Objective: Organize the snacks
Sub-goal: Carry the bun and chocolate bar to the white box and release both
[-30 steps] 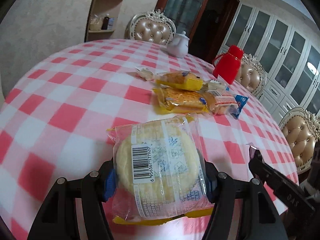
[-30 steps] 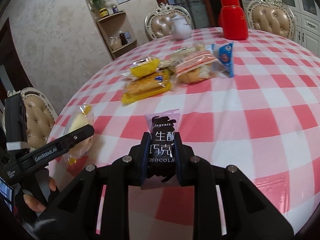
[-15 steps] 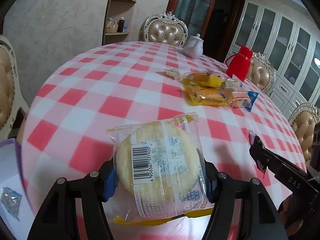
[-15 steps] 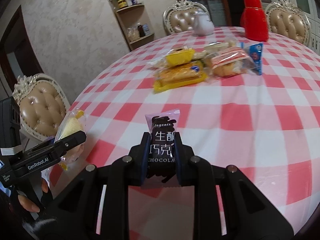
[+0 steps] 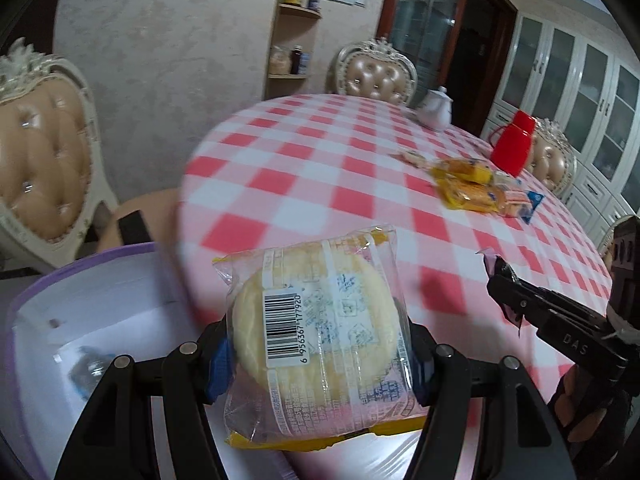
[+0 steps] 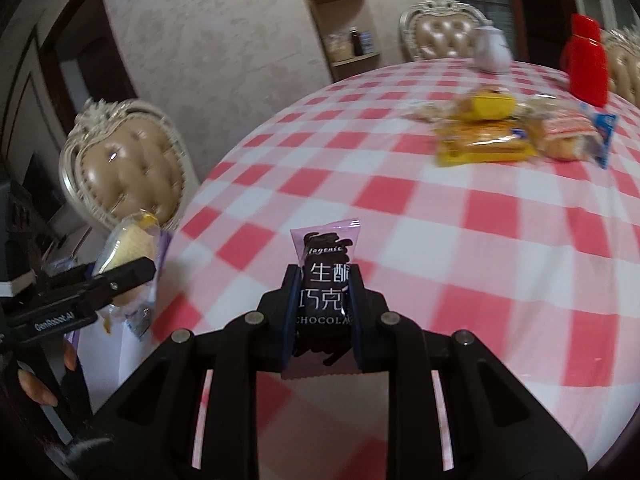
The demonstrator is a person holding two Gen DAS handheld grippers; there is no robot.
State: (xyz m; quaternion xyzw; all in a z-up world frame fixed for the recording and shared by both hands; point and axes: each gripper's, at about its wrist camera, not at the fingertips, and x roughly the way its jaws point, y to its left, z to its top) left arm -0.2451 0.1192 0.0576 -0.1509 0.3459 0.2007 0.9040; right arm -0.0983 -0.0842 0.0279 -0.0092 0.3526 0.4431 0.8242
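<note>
left gripper (image 5: 318,354) pinching the round wrapped cake (image 5: 316,320), held over the table edge w/ a white purple-rimmed box (image 5: 80,280) just below-left. right gripper (image 6: 323,312) clamped on the chocolate packet (image 6: 325,288) above the checked tablecloth (image 6: 460,208); snack pile (image 6: 516,136) far across the table.

Beige textured wall (image 5: 168,60) fills the upper left; a corner shelf (image 5: 294,40) (jars on it) hangs at top centre. Cream tufted chairs (image 5: 40,152) ring the red-checked table (image 5: 320,168); white glass-fronted cabinets (image 5: 580,92) stand upper right.
</note>
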